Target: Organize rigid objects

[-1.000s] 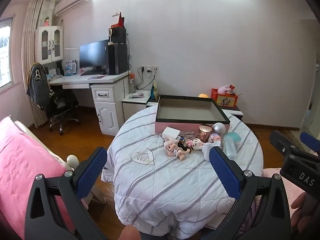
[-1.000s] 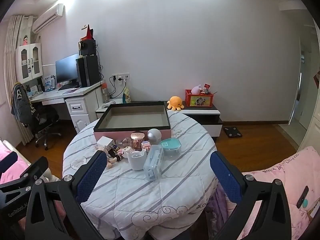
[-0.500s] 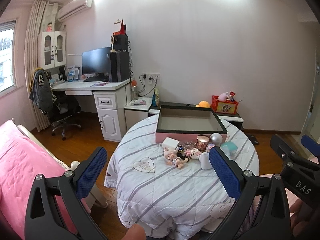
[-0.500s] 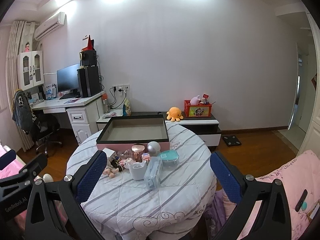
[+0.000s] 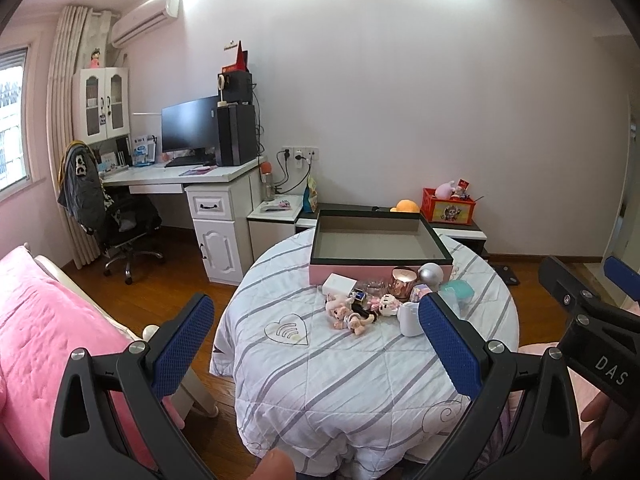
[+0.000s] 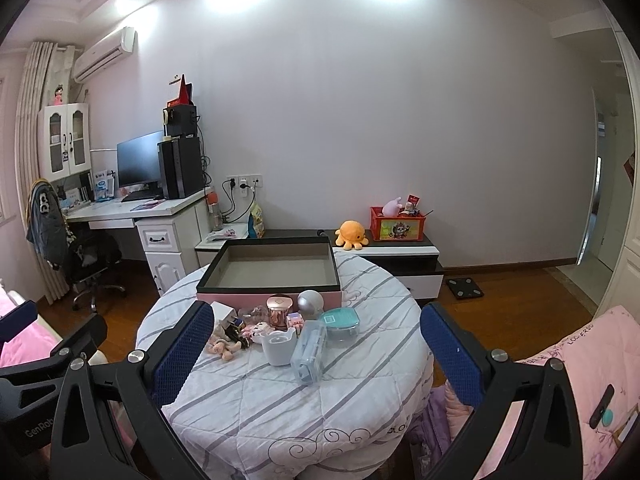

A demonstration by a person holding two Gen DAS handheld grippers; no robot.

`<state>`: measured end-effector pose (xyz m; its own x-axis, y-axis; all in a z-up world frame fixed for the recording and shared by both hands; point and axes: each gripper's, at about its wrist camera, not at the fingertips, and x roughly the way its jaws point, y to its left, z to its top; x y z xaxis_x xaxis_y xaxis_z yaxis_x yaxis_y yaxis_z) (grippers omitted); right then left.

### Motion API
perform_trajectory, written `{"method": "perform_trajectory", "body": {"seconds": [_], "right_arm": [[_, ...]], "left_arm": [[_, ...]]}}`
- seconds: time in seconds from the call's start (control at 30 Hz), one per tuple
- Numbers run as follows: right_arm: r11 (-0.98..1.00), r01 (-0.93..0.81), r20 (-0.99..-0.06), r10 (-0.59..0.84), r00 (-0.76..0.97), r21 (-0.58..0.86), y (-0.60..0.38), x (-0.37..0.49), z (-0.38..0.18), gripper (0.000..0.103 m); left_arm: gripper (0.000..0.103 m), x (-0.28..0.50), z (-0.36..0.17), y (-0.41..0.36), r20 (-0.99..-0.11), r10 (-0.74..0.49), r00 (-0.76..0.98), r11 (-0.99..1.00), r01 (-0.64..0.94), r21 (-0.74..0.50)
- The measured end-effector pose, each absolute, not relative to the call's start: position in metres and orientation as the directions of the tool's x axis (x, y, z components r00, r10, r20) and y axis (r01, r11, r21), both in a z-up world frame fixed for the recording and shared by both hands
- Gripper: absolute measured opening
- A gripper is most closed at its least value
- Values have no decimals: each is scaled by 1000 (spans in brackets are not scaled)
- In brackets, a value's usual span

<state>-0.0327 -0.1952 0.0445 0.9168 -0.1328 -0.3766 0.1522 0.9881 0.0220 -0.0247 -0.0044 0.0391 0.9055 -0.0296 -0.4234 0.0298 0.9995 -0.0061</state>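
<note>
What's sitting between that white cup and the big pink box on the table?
In the right wrist view, between the white cup and the pink box stand a rose-gold jar, a silver ball and some small pink toys.

White desk (image 5: 180,178), pink wall (image 5: 400,120), wooden floor (image 5: 160,280)

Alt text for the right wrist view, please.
The open, empty right gripper faces a round table where a white cup, clear case and small toys cluster before an empty pink box. A desk stands behind.
</note>
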Motion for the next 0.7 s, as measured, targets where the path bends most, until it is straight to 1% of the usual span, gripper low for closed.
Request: {"method": "perform_trajectory", "body": {"seconds": [0.47, 0.7], "right_arm": [[987, 162, -406, -147, 902, 3, -197, -18, 34, 103], [987, 158, -405, -142, 903, 6, -198, -6, 36, 103]], "left_arm": [[103, -5, 24, -8, -451, -37, 892, 999, 36, -10], [103, 3, 28, -9, -417, -31, 908, 1000, 31, -8]]}}
